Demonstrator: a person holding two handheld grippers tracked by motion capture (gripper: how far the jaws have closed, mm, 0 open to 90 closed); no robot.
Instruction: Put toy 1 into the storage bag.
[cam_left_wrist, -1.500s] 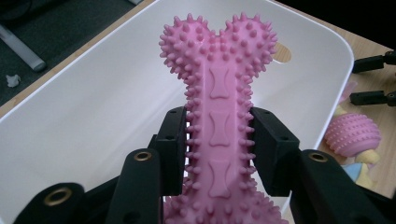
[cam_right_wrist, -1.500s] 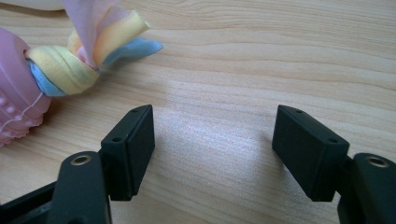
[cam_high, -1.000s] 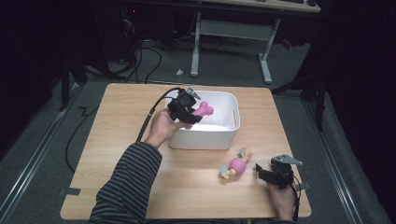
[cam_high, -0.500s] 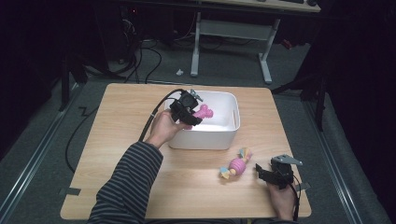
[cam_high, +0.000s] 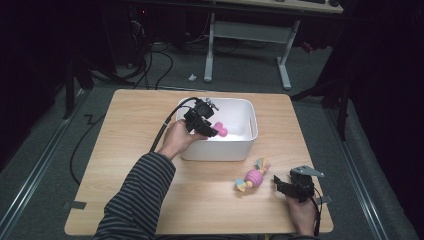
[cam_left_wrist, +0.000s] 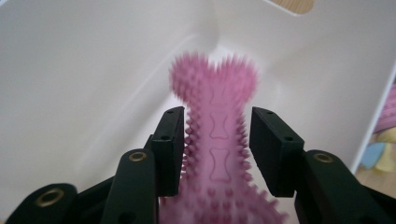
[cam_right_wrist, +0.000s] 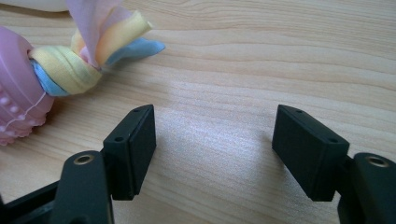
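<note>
Pink spiky bone (cam_left_wrist: 215, 140) btwn left hand-held gripper (cam_left_wrist: 215, 149) jaws.

Open hand-held gripper (cam_right_wrist: 215, 154), pink toy (cam_right_wrist: 28, 88), table (cam_right_wrist: 261, 60)

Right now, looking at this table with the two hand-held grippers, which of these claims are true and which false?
1. The pink spiky bone toy is inside the white bin. True.
2. The right gripper grips the ball toy. False: its jaws stand open over bare wood.
3. The pink ball toy with cloth tails lies on the wooden table. True.
4. The left gripper is empty. False: the bone toy sits between its jaws, which have just been opening.
</note>
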